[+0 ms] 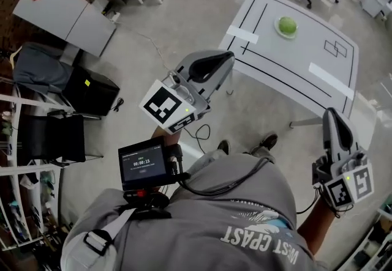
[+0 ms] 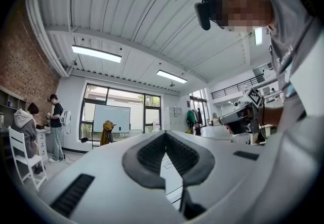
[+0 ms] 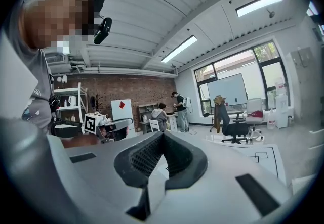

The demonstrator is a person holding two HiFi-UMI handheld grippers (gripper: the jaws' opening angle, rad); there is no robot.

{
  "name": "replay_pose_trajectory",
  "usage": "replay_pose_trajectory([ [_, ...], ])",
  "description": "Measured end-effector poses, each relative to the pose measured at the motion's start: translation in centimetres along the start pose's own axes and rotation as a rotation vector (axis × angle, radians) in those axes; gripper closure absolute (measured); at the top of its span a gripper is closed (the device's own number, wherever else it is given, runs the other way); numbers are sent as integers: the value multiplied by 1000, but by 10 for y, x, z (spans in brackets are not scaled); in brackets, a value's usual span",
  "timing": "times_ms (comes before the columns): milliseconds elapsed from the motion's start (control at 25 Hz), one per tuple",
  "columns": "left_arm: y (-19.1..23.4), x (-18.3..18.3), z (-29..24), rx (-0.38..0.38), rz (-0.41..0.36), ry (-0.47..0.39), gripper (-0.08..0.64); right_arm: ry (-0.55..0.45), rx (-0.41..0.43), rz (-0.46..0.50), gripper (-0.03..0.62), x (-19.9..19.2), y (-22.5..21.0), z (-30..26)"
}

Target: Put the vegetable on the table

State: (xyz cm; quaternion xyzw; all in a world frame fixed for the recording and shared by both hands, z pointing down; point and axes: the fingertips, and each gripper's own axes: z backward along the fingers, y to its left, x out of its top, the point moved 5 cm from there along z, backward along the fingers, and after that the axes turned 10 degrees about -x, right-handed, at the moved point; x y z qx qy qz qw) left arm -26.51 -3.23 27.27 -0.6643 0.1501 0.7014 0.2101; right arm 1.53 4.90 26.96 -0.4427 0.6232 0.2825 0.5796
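A round green vegetable [image 1: 286,25] lies on the white rectangular table marked with black lines [image 1: 318,49], towards the table's far side, between two strips of white tape. Nothing touches it.

The person stands short of the table on the pale grey floor [image 1: 184,19] and holds both tools out in front of the body. The grey left gripper [image 1: 228,59] points towards the table's near-left corner. The vegetable sits beyond its tips, up and to the right in the head view, and well apart from it. The grey right gripper [image 1: 331,114] is beside the table's near-right edge, and the vegetable lies up and to the left of it, also well apart. So the vegetable is ahead of both tools, roughly between the lines along which they point.

In its own view the left gripper [image 2: 164,135] has its dark ribbed pads pressed together at the tips, with nothing between them. Only the table's lined top shows through the gap below. The right gripper [image 3: 162,135] looks the same in its own view, with the tips closed on each other and no object pinched.

A small black screen [image 1: 144,163] is mounted at the person's chest.
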Motion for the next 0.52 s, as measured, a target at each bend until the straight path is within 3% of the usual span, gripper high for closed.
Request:
replay_pose_trajectory([
  [200,14,65,14,9,36,-48,552,42,-3,44,586,73,39,8],
  [280,4,72,16,9,41,-56,552,50,1,51,586,79,45,18],
  [360,-19,50,21,3,29,-49,552,42,5,46,586,50,44,33],
  [520,-74,-25,33,-3,2,-21,552,22,22,23,586,-45,38,65],
])
